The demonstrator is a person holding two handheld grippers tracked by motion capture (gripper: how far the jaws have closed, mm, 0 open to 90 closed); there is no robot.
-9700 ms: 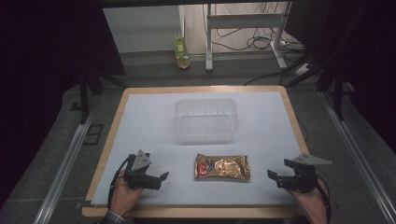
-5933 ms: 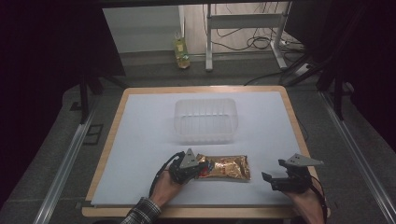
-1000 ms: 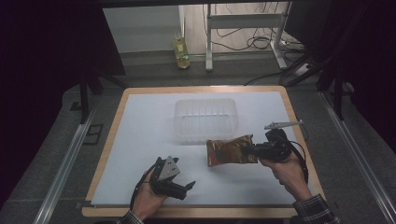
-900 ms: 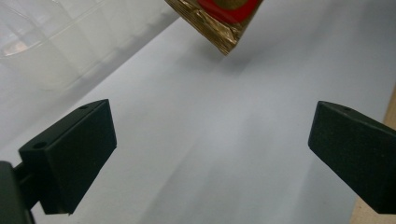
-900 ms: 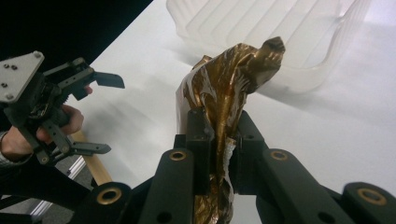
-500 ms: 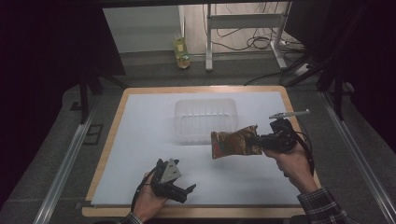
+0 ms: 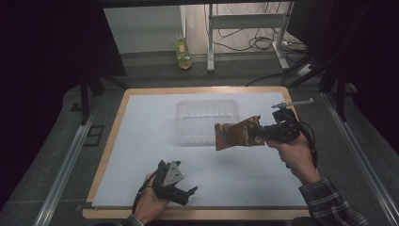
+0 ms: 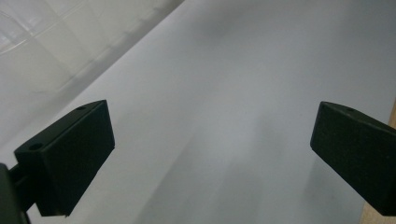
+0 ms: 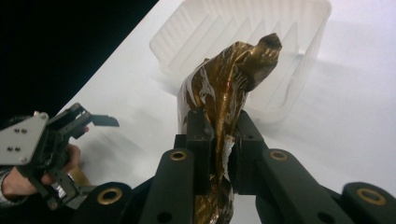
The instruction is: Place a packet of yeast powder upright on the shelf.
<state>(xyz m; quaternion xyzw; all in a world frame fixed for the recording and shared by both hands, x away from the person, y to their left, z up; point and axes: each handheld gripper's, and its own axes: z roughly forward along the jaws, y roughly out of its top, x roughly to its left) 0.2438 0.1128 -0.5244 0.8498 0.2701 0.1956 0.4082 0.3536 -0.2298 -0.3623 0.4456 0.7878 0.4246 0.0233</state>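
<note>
High view: the right hand-held gripper [image 7: 258,133] pinches a brown packet [image 7: 234,134], lifted beside the clear tray [image 7: 188,123]. The left hand-held gripper [image 7: 187,193] rests wide open and empty on the table [image 7: 141,122].

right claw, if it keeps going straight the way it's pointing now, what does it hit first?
Most likely the clear plastic tray. The right claw, shut on the gold snack packet, points the packet's far end at the tray's near wall. In the high view the packet overlaps the tray; the real gap is unclear.
</note>
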